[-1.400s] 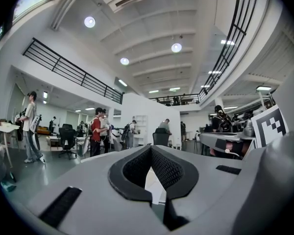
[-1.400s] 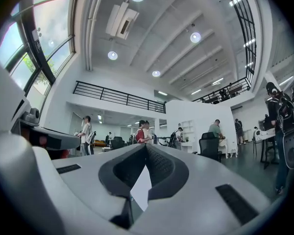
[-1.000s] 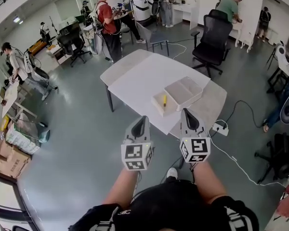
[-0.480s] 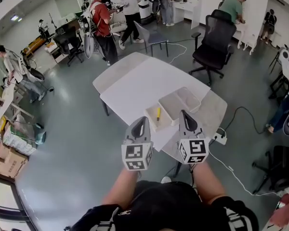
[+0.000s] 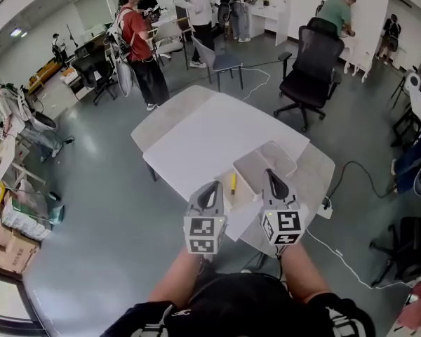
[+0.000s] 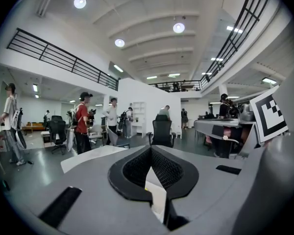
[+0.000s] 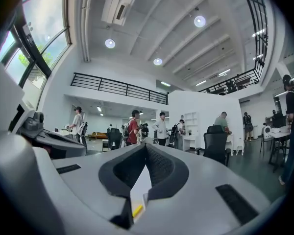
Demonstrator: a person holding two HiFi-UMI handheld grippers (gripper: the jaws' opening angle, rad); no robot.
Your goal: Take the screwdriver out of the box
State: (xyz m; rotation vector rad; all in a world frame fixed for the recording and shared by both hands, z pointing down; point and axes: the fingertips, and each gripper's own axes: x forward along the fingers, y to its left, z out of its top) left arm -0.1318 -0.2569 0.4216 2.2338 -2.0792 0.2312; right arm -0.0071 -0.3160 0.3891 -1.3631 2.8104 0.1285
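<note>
Grey-floored workshop with a white table (image 5: 196, 135). Near its front edge sits a shallow white open box (image 5: 243, 188) holding a yellow screwdriver (image 5: 233, 182), its long axis pointing away from the person. The left gripper (image 5: 210, 186), clenched and empty, is just left of the box and looks nearer. The right gripper (image 5: 270, 174), also clenched and empty, is right of the box.

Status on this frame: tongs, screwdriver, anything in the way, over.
Shut and empty: left tongs, right tongs. Yellow screwdriver lying in open box on table, untouched. Nothing between tongs and box.
</note>
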